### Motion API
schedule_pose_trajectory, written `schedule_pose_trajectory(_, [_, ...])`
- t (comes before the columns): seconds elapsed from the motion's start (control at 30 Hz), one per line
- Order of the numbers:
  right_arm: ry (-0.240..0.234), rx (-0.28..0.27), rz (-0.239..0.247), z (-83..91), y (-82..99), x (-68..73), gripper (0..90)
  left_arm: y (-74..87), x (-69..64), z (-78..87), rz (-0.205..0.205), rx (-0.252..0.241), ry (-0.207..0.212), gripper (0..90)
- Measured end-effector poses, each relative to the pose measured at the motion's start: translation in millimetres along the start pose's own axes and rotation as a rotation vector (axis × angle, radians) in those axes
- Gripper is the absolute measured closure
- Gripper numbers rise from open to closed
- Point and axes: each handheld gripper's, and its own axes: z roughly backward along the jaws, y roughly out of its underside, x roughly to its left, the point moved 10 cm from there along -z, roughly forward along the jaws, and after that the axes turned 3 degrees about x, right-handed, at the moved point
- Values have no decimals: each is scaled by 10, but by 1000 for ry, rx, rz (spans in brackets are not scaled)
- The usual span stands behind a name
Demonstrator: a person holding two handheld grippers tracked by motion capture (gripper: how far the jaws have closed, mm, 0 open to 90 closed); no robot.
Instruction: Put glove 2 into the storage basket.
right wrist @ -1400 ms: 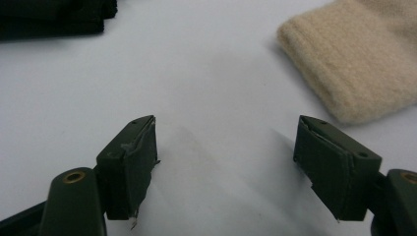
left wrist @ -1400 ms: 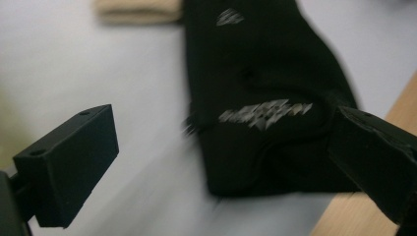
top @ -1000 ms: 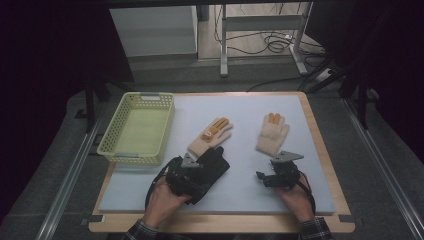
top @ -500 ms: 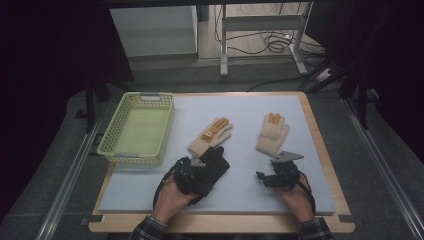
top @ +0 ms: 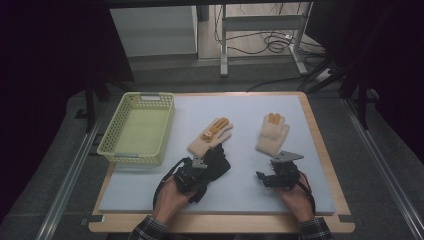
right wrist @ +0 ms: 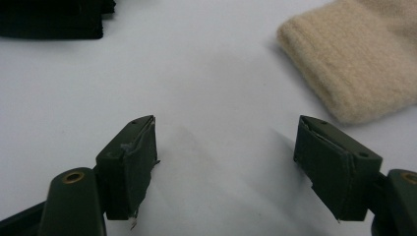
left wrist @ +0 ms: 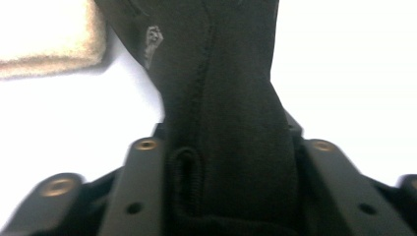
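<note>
Black fabric sits between the jaws of the left gripper [top: 192, 172]: they have just been closing and are now clamped on the black glove [left wrist: 231, 98], as the left gripper view shows, with the cloth bunched between both jaws. In the high view the black glove lies on the desk [top: 150, 200] at the near left of centre, partly under the left gripper, and its far edge touches the cuff of the left beige glove [top: 210, 136].

Right gripper [top: 280, 176]: jaws stand apart, nothing between them, bare white surface under them in the right gripper view. It sits low over the near right part of the desk, just short of the right beige glove [top: 272, 134]. That glove's ribbed cuff shows at upper right in the right gripper view, clear of the jaws.

Person's hands and plaid sleeves come in from the near edge, one hand on each gripper.

Mid desk: the two beige gloves lie flat, side by side, apart from each other, orange-tipped fingers pointing away from the person. The left one is angled to the right; the right one is roughly straight.

Far left: yellow-green mesh basket [top: 112, 145] overhangs the left edge of the desk, well apart from the right gripper.
</note>
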Motion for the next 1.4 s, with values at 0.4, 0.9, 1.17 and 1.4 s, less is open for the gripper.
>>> schedule_pose_trajectory(0.4, [0, 0, -1, 0, 1, 0, 239, -278, 97, 303, 25, -62, 7, 648])
schedule_pose_trajectory(0.9, [0, 0, 0, 0, 0, -1, 239, -605, 756, 778, 90, -83, -124, 637])
schedule_pose_trajectory(1.17, [0, -1, 2, 0, -1, -3, 238, -607, 1232, 973, 164, -95, -180, 631])
schedule_pose_trajectory(1.4, [-1, -1, 2, -1, -1, -2, 239, -490, 1667, 1085, 241, -94, -230, 630])
